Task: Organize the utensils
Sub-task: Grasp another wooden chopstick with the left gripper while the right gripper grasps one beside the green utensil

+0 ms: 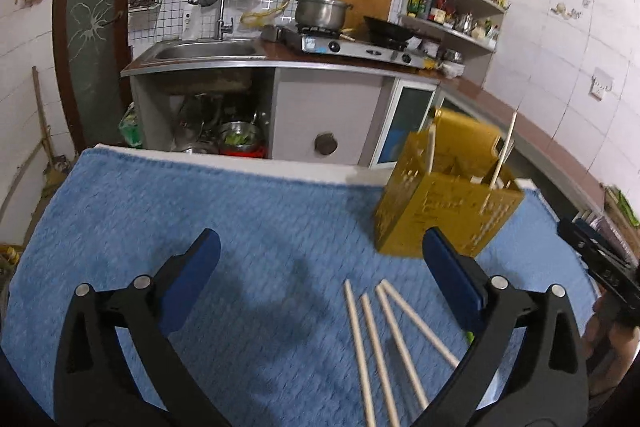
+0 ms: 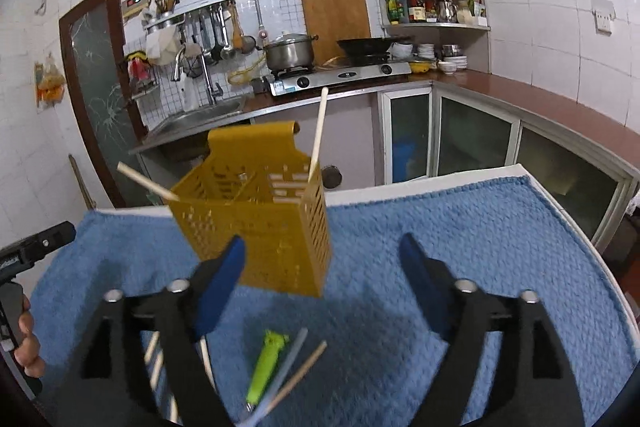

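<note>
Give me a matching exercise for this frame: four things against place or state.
1 yellow basket
2 green-handled utensil
3 left gripper
4 four chopsticks

a lying loose side by side on the blue towel
b jaws open, nothing between them
c standing upright, two sticks in it
d lying beside a grey stick

Pairs: 1-c, 2-d, 3-b, 4-a

Dim indoor light, fisheye warp, perhaps motion-blurred.

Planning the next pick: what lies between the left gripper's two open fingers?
In the left wrist view, four wooden chopsticks lie on the blue towel between the left gripper fingers, nearer the right one.
</note>
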The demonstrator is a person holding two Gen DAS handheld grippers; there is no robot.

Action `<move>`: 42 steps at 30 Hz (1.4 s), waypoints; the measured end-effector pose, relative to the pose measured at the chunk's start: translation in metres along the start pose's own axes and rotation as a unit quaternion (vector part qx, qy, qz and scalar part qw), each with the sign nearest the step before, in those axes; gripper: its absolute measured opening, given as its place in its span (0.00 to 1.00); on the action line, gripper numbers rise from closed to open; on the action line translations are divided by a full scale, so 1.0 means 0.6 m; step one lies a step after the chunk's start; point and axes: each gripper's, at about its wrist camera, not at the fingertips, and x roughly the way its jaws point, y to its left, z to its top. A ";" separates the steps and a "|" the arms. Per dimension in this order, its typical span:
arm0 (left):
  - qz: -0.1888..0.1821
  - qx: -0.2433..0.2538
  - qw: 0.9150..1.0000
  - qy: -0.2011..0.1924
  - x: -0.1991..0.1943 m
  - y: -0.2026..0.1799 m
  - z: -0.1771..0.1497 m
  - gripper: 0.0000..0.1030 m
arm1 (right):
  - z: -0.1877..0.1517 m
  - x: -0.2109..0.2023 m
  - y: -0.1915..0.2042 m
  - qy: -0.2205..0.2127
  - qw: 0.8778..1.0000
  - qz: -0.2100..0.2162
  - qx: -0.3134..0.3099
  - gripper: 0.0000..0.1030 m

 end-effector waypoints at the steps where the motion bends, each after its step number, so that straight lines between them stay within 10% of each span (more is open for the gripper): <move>1: 0.007 0.005 1.000 -0.002 0.000 -0.001 -0.006 0.95 | -0.006 -0.001 0.000 0.007 1.000 -0.004 -0.005 0.87; 20: 0.032 0.015 0.991 0.126 0.096 -0.011 -0.106 0.95 | -0.108 0.094 -0.016 0.168 0.985 -0.038 0.033 0.88; 27: 0.024 0.031 0.991 0.128 0.113 -0.021 -0.123 0.95 | -0.131 0.121 -0.020 0.208 0.976 -0.017 0.064 0.45; 42: -0.015 0.023 0.984 0.177 0.143 -0.035 -0.131 0.54 | -0.128 0.135 0.017 0.244 0.967 -0.020 0.066 0.17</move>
